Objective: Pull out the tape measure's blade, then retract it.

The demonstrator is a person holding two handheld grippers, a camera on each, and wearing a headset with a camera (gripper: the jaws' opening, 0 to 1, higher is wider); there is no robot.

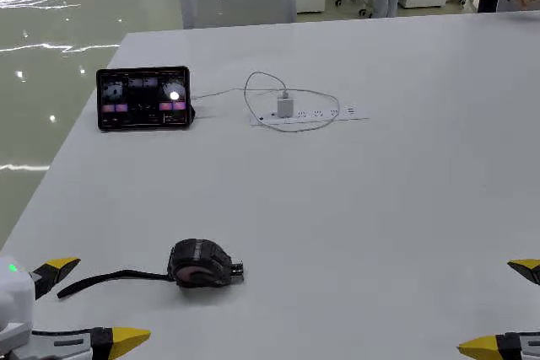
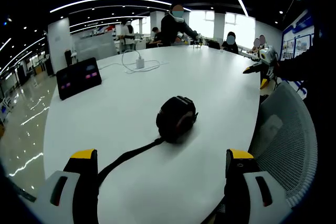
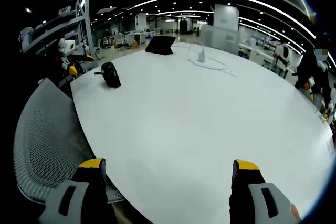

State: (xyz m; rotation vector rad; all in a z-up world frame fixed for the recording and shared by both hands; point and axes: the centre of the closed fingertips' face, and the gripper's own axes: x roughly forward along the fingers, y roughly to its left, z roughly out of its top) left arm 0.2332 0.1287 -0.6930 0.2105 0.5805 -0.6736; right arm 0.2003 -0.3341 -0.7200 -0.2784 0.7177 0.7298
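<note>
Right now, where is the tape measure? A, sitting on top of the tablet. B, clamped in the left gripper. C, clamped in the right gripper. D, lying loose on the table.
D: the tape measure lies on the table, touched by neither the open left gripper nor the open right gripper, with its strap trailing toward the left one.

Black tape measure [image 1: 201,264] on table, strap trailing left.
</note>
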